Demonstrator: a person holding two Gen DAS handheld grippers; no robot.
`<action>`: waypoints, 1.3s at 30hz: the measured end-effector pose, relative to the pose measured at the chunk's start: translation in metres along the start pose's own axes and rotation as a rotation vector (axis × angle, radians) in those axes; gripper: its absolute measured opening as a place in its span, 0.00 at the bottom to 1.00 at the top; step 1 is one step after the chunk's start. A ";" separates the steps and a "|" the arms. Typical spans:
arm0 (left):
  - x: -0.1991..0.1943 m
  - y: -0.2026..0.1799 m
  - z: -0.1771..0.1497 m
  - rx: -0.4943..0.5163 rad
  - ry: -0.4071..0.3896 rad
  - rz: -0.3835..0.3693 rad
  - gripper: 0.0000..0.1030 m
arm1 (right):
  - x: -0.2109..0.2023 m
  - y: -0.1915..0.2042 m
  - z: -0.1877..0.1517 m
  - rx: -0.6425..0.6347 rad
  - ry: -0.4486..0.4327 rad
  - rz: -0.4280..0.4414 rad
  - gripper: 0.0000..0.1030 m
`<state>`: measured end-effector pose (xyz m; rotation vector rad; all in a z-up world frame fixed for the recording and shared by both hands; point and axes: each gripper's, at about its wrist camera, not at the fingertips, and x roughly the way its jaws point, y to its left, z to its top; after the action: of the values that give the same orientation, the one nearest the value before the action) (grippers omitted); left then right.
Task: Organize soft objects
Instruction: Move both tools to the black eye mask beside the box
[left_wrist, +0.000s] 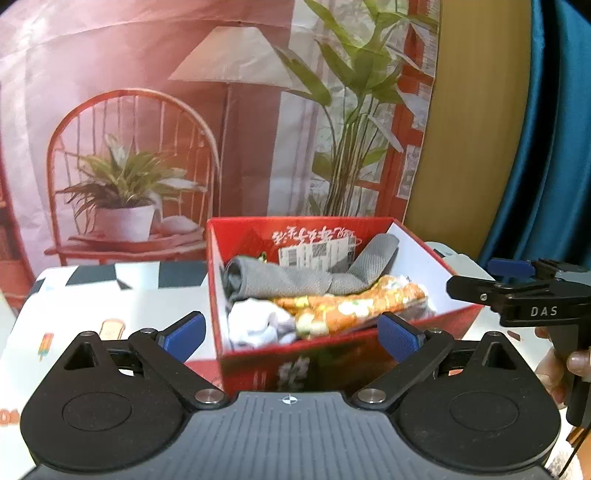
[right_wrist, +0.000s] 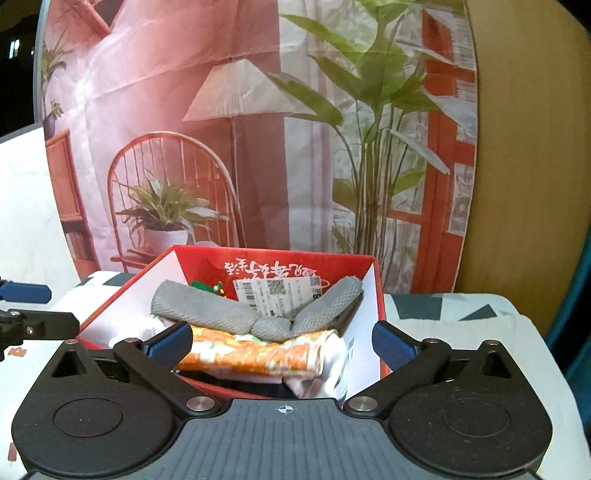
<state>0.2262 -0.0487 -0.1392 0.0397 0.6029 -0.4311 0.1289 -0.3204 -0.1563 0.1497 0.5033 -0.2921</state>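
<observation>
- A printed backdrop (left_wrist: 221, 129) showing a lamp, a chair and potted plants hangs behind the scene, with a tan wall (left_wrist: 476, 129) and a teal curtain (left_wrist: 554, 147) to its right.
- A table (left_wrist: 92, 306) with a patterned cloth stands in front of the backdrop.
- A red box (left_wrist: 332, 365) sits open on the table; its inner walls are white and its far wall carries white lettering and a barcode label (left_wrist: 314, 253).
- A rolled grey cloth (left_wrist: 291, 280) lies across the back of the box, its right end leaning up against the right wall.
- An orange patterned cloth (left_wrist: 351, 306) lies in front of the grey one, touching it.
- A white cloth (left_wrist: 255, 325) is bunched in the near left corner in the left wrist view.
- The left gripper (left_wrist: 291, 336) hangs at the near edge of the box, jaws wide apart, nothing between them.
- The right gripper (right_wrist: 282, 347) sits over the near rim, jaws spread wide, holding nothing; the cloths lie beyond its blue pads (right_wrist: 391, 347).
- A hand (left_wrist: 565, 365) grips the right gripper's handle at the right edge of the left wrist view.
</observation>
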 end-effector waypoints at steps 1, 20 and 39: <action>-0.003 0.001 -0.005 -0.011 0.002 0.004 0.98 | -0.003 0.000 -0.004 0.008 -0.005 0.001 1.00; -0.009 0.020 -0.076 -0.158 0.093 0.033 0.97 | -0.018 0.010 -0.088 0.022 0.044 -0.005 1.00; 0.005 0.034 -0.098 -0.228 0.139 0.026 0.94 | 0.003 0.022 -0.115 0.020 0.128 0.040 0.93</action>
<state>0.1905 -0.0042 -0.2258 -0.1406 0.7842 -0.3342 0.0863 -0.2762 -0.2559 0.1987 0.6235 -0.2492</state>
